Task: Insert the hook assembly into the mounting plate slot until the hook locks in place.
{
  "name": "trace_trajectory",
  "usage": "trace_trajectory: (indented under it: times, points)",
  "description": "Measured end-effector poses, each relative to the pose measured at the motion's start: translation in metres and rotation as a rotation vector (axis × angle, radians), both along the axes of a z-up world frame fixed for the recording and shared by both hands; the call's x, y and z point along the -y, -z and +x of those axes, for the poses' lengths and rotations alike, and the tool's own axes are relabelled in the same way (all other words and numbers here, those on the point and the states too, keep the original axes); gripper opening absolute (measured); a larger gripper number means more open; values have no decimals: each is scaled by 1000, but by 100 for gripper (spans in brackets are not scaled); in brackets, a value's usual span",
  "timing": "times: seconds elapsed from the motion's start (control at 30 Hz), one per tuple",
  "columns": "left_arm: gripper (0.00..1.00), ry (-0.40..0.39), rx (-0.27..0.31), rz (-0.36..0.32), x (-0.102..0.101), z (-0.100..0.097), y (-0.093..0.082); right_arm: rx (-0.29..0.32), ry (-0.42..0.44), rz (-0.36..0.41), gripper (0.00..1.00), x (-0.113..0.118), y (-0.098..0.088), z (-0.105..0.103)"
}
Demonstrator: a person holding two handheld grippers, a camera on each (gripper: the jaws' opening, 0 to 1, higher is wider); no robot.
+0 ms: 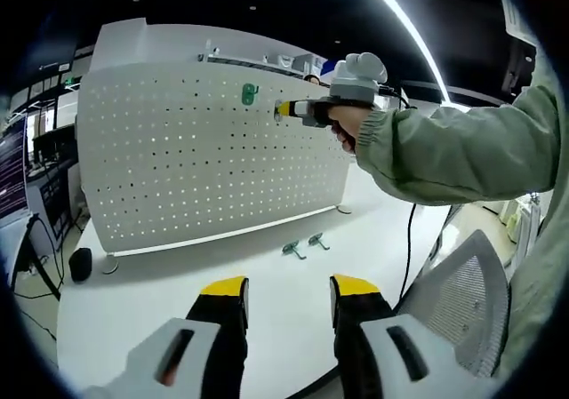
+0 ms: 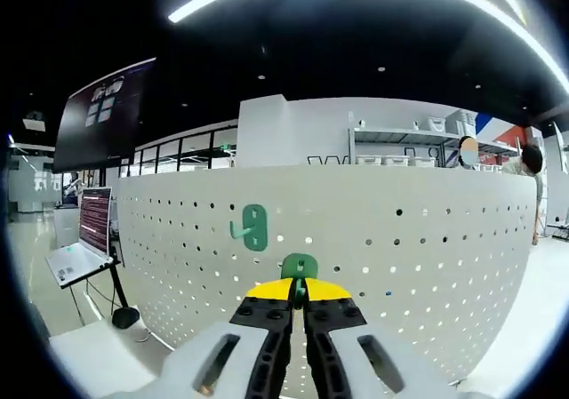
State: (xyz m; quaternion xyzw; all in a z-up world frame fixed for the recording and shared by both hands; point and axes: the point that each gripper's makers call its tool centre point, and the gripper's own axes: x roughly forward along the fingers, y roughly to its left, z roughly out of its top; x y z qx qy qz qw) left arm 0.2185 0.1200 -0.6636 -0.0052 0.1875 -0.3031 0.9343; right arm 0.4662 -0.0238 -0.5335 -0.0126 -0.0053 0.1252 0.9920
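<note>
Right tongs (image 2: 299, 294) at pegboard (image 2: 427, 266), pinching green hook (image 2: 299, 267).
Mounted hook (image 2: 252, 227) sits upper left of it. Left tongs (image 1: 289, 291) spread over worktop (image 1: 160, 283); two spare hooks (image 1: 305, 244) lie mid-frame.

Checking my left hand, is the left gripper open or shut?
Open. The left gripper shows a clear gap between its yellow-tipped jaws, with bare table between them and nothing held.

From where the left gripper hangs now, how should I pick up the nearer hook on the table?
Grip the nearer hook across its flat plate, coming down from above with the open left gripper. It lies flat on the table, its prong sticking sideways, a second hook close beside it, so a side approach would hit that one.
</note>
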Motion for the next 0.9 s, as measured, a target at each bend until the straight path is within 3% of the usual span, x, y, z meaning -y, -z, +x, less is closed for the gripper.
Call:
trace_trajectory:
  times: [0.9]
  points:
    - [38, -25, -1, -7, -10, 6, 1, 40, 38, -5, 2, -2, -29, 24]
